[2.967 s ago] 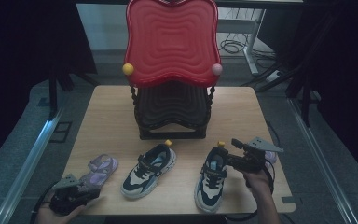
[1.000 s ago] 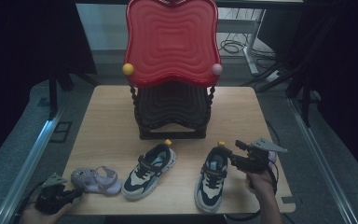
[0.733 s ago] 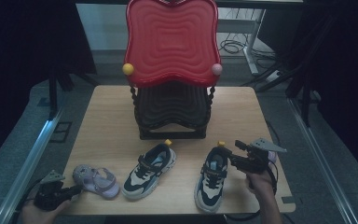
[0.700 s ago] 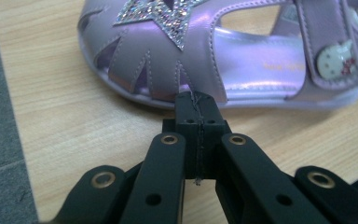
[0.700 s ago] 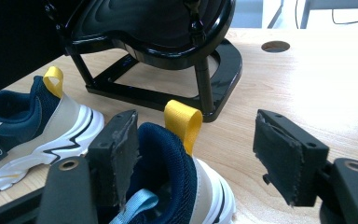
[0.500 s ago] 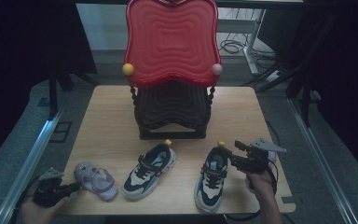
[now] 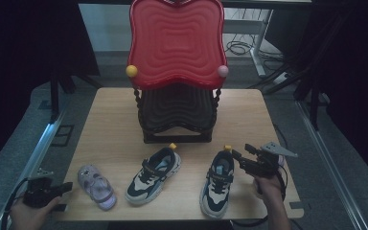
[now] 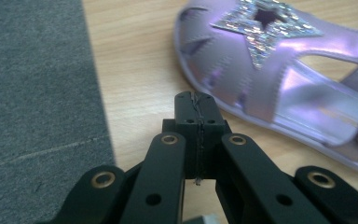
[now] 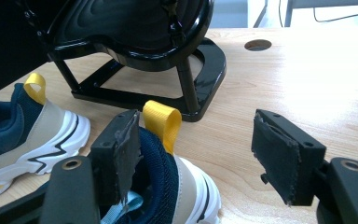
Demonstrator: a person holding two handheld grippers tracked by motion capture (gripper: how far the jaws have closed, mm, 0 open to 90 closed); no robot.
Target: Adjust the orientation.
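A small purple sandal (image 7: 96,186) with a glitter star lies near the table's front left corner; it is also close ahead in the left gripper view (image 8: 279,70). My left gripper (image 7: 67,185) sits just left of it at the table edge, jaws shut on nothing (image 8: 196,112). Two navy, beige and white sneakers lie along the front: the left sneaker (image 7: 154,175) and the right sneaker (image 7: 218,183). My right gripper (image 7: 241,151) is open by the right sneaker's heel (image 9: 200,154). One jaw rests beside the yellow heel loop (image 9: 163,121), the other over bare table.
A black stand (image 7: 177,112) with a big red wavy panel (image 7: 176,43) on top occupies the middle back of the wooden table (image 7: 105,120); its base (image 9: 144,56) is just beyond the sneakers. Grey floor (image 8: 32,84) begins at the table's left edge.
The left gripper has drawn back to the left, off the table edge. The purple sandal has shifted a little nearer the front and turned. The right gripper and both sneakers have stayed put.
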